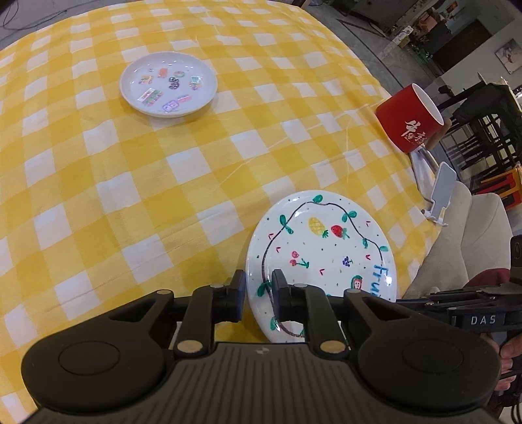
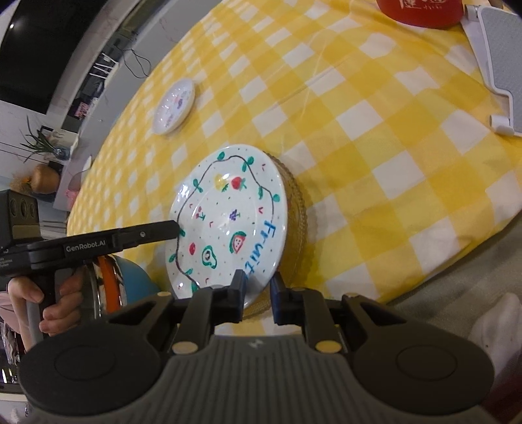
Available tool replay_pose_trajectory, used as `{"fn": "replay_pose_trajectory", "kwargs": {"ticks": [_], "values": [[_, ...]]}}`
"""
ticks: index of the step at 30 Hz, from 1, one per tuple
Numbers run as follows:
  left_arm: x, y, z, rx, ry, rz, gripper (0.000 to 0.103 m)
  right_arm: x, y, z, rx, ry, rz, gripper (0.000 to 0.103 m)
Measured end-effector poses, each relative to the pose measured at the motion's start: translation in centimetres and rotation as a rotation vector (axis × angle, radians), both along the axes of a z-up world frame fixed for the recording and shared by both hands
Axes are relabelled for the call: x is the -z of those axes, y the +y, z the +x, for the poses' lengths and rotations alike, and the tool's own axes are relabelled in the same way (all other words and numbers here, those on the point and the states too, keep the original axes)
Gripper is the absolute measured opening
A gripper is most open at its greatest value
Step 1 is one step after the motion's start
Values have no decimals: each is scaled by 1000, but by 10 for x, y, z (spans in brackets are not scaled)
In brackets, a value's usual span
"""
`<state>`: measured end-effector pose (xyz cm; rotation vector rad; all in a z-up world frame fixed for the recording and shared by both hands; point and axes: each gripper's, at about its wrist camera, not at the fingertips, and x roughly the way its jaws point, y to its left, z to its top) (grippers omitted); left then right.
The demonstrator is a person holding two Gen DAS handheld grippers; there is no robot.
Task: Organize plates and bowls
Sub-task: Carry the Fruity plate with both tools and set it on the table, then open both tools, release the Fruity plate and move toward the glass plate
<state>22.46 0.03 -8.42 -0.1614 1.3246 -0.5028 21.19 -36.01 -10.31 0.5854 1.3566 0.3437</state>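
Note:
A white plate painted with fruit lies near the table's edge on top of an amber glass plate. My left gripper straddles its left rim. The fingers stand a little apart, the rim is between them, and a gap shows at the pads. My right gripper straddles the near rim by the blue lettering, also slightly apart and not pressing. A second white plate with small coloured drawings sits farther off on the yellow checked cloth. A red bowl with white writing stands at the cloth's far side.
A white phone stand sits near the red bowl. The table's edge drops off just right of the fruit plate. A person's hand holds the left gripper's handle. Dark chairs stand beyond the table.

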Motion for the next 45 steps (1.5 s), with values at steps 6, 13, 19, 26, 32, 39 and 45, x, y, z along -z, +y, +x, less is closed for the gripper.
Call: {"fn": "replay_pose_trajectory", "kwargs": {"ticks": [6,13,19,26,32,39,45], "values": [[-1,-7,-3,24,-19,17,22,-2,-2,-4,53,16,0,15],[-1,-9,-4,24,-32,26,22,-4,-1,-9,89,29,1,15],[-2,-14,-6,34,-41,50,22,0,-5,-12,127,64,33,15],[-3,-12,-5,33,-42,46,22,2,-9,-13,149,55,35,15],[-4,-15,-6,37,-44,56,25,1,-15,-11,147,30,37,15],[-10,-19,-8,55,-52,36,48,-10,-12,-8,65,-49,-11,25],[-36,-19,-18,47,-173,5,67,-30,-11,-12,29,-179,-107,45]]}}
